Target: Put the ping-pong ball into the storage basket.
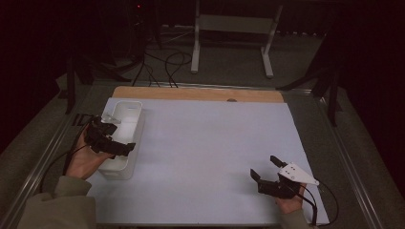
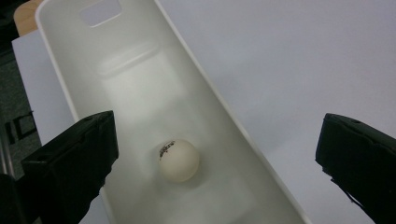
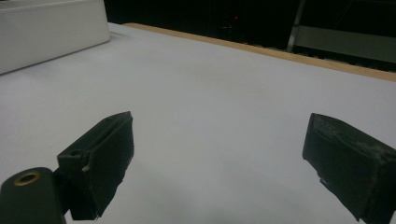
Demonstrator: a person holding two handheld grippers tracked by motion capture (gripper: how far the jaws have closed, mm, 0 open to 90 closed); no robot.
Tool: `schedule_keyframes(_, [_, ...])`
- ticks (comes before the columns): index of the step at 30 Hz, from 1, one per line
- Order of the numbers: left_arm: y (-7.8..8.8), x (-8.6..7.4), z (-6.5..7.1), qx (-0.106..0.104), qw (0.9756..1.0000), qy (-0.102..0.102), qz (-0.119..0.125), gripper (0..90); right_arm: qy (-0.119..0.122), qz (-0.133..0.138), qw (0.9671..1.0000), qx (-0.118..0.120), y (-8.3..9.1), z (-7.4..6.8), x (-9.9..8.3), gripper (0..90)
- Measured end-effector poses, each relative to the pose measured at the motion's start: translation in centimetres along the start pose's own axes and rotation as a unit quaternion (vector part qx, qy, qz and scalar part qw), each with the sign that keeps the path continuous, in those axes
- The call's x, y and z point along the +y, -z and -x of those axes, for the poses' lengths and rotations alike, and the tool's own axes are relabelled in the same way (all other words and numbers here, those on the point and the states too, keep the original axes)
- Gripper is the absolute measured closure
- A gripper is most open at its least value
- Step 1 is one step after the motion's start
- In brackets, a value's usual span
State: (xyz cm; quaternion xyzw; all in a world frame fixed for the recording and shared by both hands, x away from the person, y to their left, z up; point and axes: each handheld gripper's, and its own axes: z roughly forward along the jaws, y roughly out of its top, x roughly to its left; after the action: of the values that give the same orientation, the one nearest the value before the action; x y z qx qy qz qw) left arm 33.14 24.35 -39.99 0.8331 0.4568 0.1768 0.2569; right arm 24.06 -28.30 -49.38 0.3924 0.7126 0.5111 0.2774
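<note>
A long white bin (image 1: 119,168) stands on the left side of the white table sheet (image 1: 210,143). In the left gripper view a white ping-pong ball (image 2: 179,160) with a small dark print lies on the floor of the bin (image 2: 140,88). My left gripper (image 1: 119,137) hovers above the bin, its jaws wide open over the ball (image 2: 215,140) and holding nothing. My right gripper (image 1: 265,167) rests low near the front right of the sheet, open and empty (image 3: 217,135), pointing across the sheet toward the bin (image 3: 51,32).
The table's wooden far edge (image 1: 191,93) runs behind the sheet. Metal rails (image 1: 344,152) border the table on both sides. Beyond it a white frame stand (image 1: 234,28) and cables (image 1: 167,62) sit on the dark floor.
</note>
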Motion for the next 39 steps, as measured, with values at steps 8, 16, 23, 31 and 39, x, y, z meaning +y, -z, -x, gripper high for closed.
schedule_keyframes(8, [-0.1, 0.1, 0.4, -0.003, 1.0000, -0.003, 0.002, 0.0, 0.000, 0.000, 1.0000, 0.001, 0.0, 0.0, 0.0, 8.7])
schedule_keyframes(16, [-0.3, 0.1, 0.8, -0.007, 1.0000, -0.005, 0.004, 0.0, -0.001, 0.000, 1.0000, 0.001, 0.0, 0.0, 0.0, 8.7])
schedule_keyframes(23, [-0.5, 0.2, 1.0, -0.011, 0.9999, -0.005, 0.006, 0.0, -0.001, 0.000, 1.0000, 0.001, 0.0, 0.0, 0.0, 8.7])
schedule_keyframes(31, [-0.6, 0.1, 1.3, -0.013, 0.9998, -0.010, 0.009, 0.0, -0.001, -0.001, 1.0000, 0.001, 0.0, 0.0, 0.0, 8.7])
schedule_keyframes(39, [-0.7, 0.1, 1.7, -0.016, 0.9997, -0.012, 0.015, 0.0, 0.001, 0.000, 1.0000, 0.001, 0.0, 0.1, 0.0, 8.7])
